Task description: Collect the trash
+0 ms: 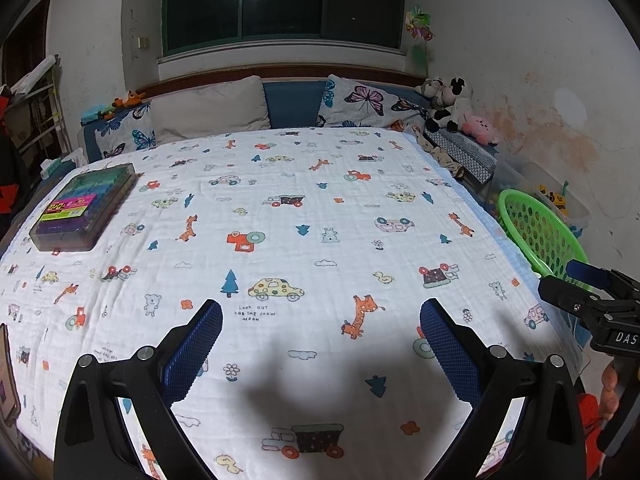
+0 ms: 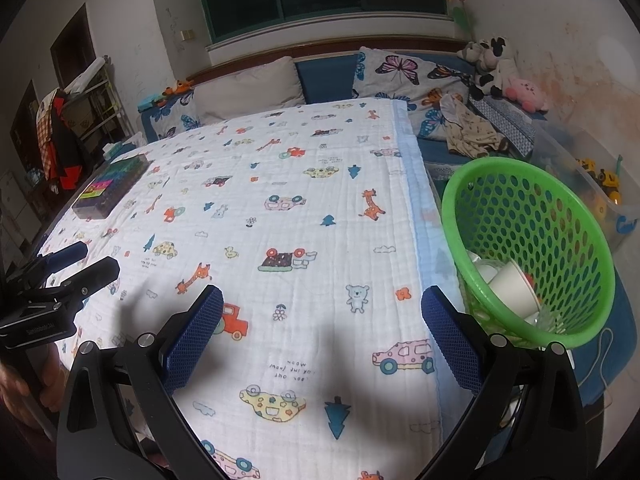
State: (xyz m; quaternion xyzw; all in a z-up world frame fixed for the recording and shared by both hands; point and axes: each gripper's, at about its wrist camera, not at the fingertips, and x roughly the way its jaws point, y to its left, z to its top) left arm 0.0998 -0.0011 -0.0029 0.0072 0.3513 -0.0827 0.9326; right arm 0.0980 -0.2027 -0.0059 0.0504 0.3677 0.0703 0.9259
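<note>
Left view: looks from above the near edge of the bed [image 1: 304,208], facing the far headboard and window [image 1: 280,8]; the left claw [image 1: 320,344] fills the bottom.
Right view: sits further right, over the bed's right edge, close above the basket [image 2: 532,248]; the right claw [image 2: 322,340] is low in frame.
Shared: quilt, pillows, window, box [image 1: 86,208] at far left, basket.
Cross-sight: each view catches the other claw at its edge.

Paper cups [image 2: 510,286] in green basket [image 2: 560,332], rt of bed [image 2: 280,220].
</note>
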